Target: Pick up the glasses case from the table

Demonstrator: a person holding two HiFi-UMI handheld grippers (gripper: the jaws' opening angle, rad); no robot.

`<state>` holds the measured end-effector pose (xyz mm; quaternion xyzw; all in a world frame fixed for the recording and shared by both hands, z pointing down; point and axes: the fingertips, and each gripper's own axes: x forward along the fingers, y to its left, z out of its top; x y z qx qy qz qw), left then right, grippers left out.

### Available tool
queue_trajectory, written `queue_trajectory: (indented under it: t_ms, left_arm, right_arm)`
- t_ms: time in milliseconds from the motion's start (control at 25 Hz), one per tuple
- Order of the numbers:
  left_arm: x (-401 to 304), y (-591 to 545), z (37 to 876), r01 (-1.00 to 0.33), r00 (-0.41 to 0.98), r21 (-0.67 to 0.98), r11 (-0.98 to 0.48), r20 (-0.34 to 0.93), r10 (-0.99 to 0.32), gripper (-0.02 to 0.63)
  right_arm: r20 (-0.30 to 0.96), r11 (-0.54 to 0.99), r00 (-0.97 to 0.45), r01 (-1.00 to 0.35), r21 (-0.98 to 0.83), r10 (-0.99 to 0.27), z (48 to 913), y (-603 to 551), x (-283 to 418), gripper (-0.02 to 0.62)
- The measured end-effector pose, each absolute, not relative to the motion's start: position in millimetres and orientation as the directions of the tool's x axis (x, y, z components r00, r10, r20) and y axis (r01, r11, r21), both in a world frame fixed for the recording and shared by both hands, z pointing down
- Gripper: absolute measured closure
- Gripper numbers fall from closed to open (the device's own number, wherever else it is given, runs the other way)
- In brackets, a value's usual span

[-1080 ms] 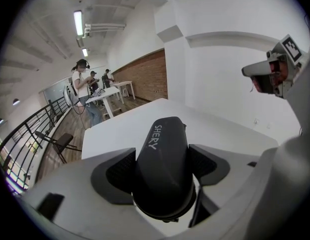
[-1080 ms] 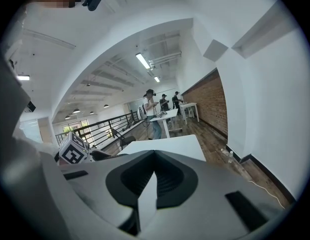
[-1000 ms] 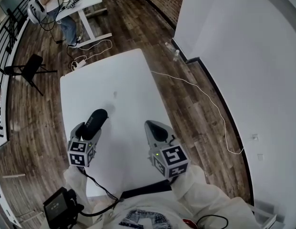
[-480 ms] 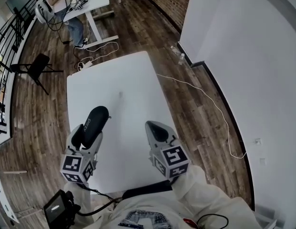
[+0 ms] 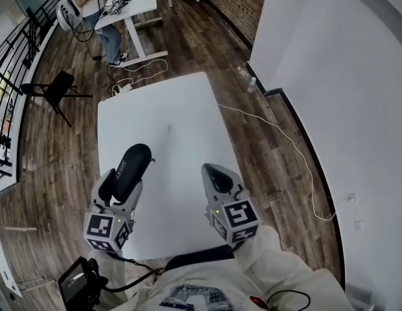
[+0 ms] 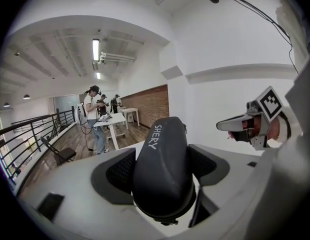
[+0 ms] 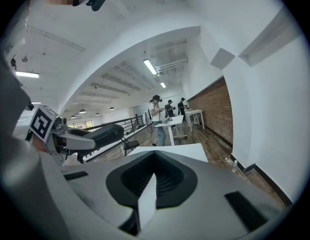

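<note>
The pick looks all but done: the glasses case (image 5: pixel 131 164) lies lengthwise in the left gripper (image 5: pixel 121 185), at about 8 o'clock over the white table (image 5: pixel 181 109) in the head view and seemingly clear of its top, so what remains is a firm, level hold. Its jaws stand fairly wide, pads pressed on both flanks of the dark case, whose far end points to 1 o'clock. The right gripper (image 5: pixel 217 179), at 5 o'clock, has its jaws together on nothing, and looks idle.
</note>
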<state>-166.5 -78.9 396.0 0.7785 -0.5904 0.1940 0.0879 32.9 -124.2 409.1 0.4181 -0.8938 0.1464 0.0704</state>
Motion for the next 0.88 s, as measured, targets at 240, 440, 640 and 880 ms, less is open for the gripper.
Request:
queue_trajectory:
  t_ms: [240,440,640,880]
  left_arm:
    - [-163,-72,397,-0.956,0.218,-0.094,-0.277,0.401,-0.89,0.256]
    - [-162,-72,392,-0.952,0.227,-0.103,-0.289,0.397,-0.889,0.256]
    - [-167,-70,390,-0.953,0.223,-0.103,-0.284,0.394,-0.892,0.256]
    - [-166,-68,389,-0.953,0.222,-0.105,-0.283,0.395,-0.891,0.256]
  right_arm:
    - [0.241,0.615,-0.644,-0.765,-0.189,-0.726,406,-120,35,0.612]
    - [0.241,0.62,-0.649,-0.761,-0.19,-0.722,403,-118,30,0.612]
    - [0.24,0.624,-0.652,-0.758,-0.19,-0.719,402,-116,26,0.612]
    - [0.244,0.625,-0.652,-0.758,-0.186,-0.718,403,-116,25,0.612]
